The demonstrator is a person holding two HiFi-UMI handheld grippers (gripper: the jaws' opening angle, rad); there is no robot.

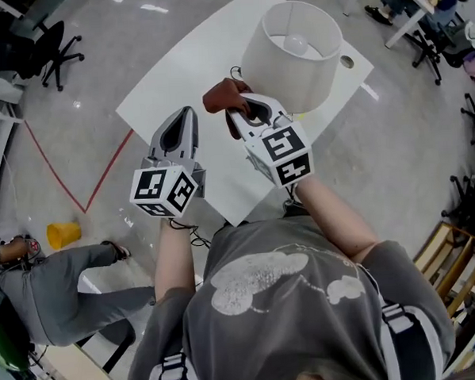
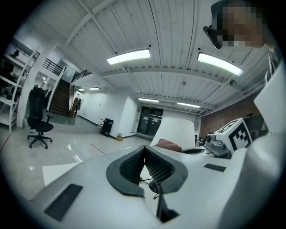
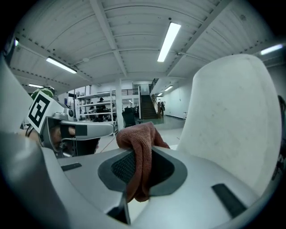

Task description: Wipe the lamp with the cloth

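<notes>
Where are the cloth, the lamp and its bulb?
cloth (image 3: pixel 142 152), right gripper view, on the fold hanging between the jaws.
lamp (image 1: pixel 283 83), head view, on the shade's outer side.
bulb (image 1: pixel 296 42), head view, on its rounded top.

White table (image 1: pixel 180 81): set diamond-wise on a glossy grey floor, round cable hole (image 1: pixel 347 61) near its right corner. Left of the table: red tape line (image 1: pixel 59 172) in a V, yellow object (image 1: pixel 63 233) beside the V's point. Beyond the table's left corner: black office chair (image 1: pixel 55 45). Right of the table, well apart: wooden frame (image 1: pixel 452 265).
</notes>
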